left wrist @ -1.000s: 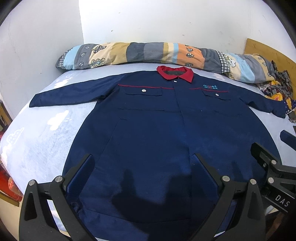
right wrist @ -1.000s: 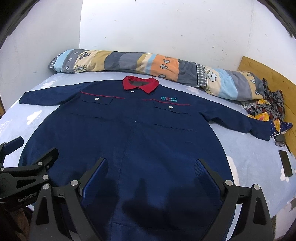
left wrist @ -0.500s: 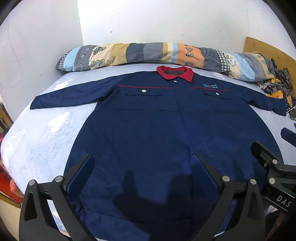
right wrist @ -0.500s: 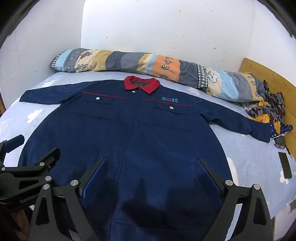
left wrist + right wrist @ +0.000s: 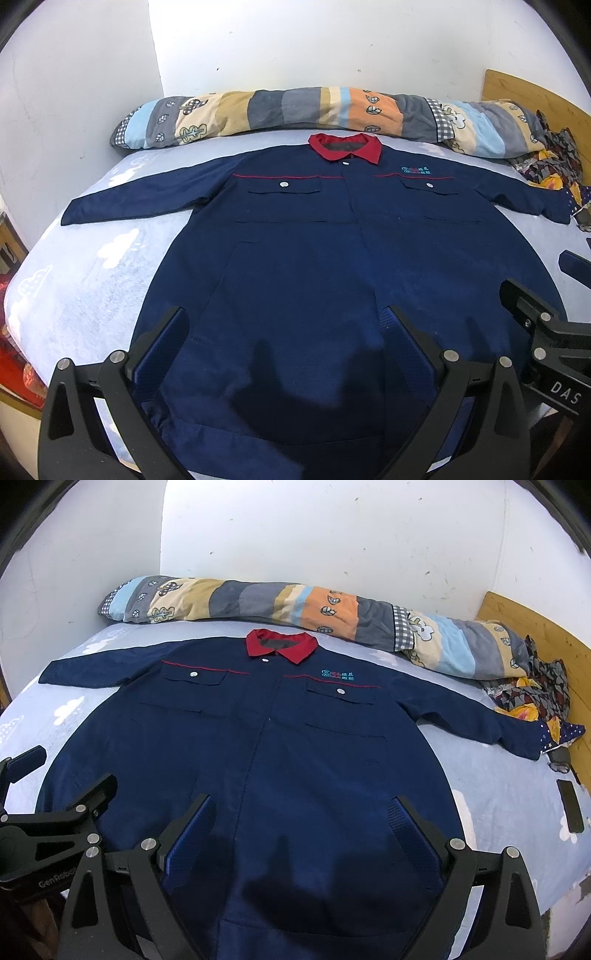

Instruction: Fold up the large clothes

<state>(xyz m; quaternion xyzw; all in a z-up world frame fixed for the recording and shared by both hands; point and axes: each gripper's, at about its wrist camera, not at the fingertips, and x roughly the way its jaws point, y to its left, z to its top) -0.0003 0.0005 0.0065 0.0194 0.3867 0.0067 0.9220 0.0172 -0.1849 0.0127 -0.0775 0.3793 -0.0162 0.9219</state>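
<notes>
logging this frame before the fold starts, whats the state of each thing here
navy work jacket: spread flat, front up, unfolded, sleeves out to both sides
red collar: lying flat, buttoned at the neck
chest pocket flaps: buttoned shut
left gripper: jaws open, over the hem, holding nothing
right gripper: jaws open, over the hem, holding nothing
patterned quilt: rolled up along the wall
phone: lying flat on the bed sheet, screen dark

Black handheld grippers with blue-padded jaws
Left gripper [image 5: 284,325] and right gripper [image 5: 301,812]: silver screws behind the jaws, white lettering on the bodies.
</notes>
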